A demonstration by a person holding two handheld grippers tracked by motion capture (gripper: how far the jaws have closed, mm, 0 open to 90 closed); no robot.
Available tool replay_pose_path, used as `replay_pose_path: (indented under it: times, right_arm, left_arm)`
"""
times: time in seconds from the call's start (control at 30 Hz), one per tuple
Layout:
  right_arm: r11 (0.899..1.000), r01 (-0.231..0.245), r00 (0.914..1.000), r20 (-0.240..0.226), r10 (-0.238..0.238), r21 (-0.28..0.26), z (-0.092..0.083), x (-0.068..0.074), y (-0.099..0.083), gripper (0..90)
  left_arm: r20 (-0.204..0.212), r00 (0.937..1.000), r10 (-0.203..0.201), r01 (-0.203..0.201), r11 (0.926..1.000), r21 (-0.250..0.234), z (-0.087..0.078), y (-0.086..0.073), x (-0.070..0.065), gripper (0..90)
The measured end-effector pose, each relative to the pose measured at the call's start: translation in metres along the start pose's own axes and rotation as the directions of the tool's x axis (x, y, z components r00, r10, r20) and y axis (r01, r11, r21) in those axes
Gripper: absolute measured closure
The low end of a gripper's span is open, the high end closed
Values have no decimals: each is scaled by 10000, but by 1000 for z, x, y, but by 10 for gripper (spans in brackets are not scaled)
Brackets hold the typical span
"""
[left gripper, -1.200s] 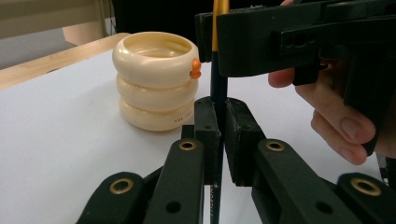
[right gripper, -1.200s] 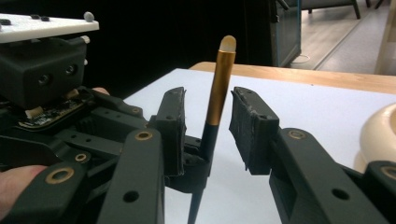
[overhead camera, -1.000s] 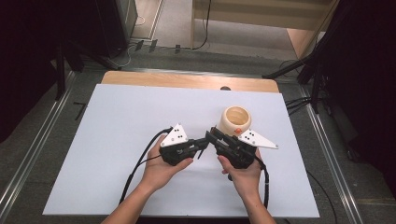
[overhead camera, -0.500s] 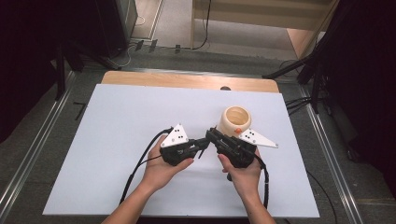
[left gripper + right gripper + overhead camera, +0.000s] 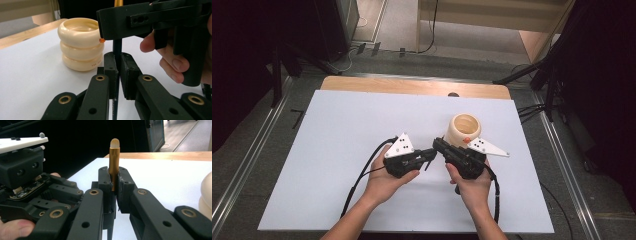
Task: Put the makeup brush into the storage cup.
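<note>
My left gripper (image 5: pixel 117 72) is clamped on the dark shaft of a pen (image 5: pixel 117 50); my right gripper (image 5: pixel 114 185), jaws just closing, pinches its gold end (image 5: pixel 114 160). Both meet mid-table (image 5: pixel 337 125), just beside the cream ringed holder (image 5: pixel 463 131)

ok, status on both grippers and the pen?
Left gripper shut on slim dark pen with gold-coloured cap end. Right gripper just closed on the same pen. Cream ribbed ring-stack cup stands close behind; nothing between.
</note>
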State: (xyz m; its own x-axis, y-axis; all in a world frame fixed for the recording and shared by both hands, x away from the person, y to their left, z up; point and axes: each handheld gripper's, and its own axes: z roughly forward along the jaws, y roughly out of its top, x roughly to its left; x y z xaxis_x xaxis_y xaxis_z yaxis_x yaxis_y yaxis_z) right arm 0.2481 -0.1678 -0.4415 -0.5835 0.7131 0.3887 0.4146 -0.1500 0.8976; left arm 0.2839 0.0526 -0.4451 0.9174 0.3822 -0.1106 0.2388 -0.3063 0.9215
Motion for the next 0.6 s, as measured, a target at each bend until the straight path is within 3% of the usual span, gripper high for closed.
replay_pose_path:
  times: [0.17,0.2,0.23,0.33,0.37,0.4,0.43,0.5,0.6]
  right_arm:
    - [10000,80,10000,34,-80,36,1,1,0,848]
    - [9999,139,9999,-20,-139,6,2,1,1,848]
    - [9999,139,9999,-20,-139,6,2,1,1,848]
    - [9997,244,9997,3,-244,6,1,3,2,848]
    - [9995,307,9995,49,-307,-26,1,4,3,848]
    - [9995,307,9995,49,-307,-26,1,4,3,848]
    - [9995,325,9995,59,-324,-67,0,4,3,848]
    - [9993,350,9993,112,-349,-105,0,3,4,848]
    - [9990,422,9990,176,-420,-127,-1,3,4,848]
  left_arm:
    - [131,9999,-104,104,9999,-15,0,0,3,838]
    - [86,9999,-99,99,10000,11,-1,0,3,773]
    - [62,9999,-126,126,9999,38,-1,0,3,773]
    - [286,9990,-331,326,9993,153,-3,0,3,662]
    - [385,9986,-370,363,9992,195,-3,0,2,534]
    - [452,9985,-300,292,9994,179,-3,-1,2,534]
    - [480,9986,-224,218,9997,120,-4,-2,0,412]
    - [420,9989,-221,217,9997,105,-4,-2,0,250]
    - [383,9991,-188,186,9998,40,-6,-5,-1,70]
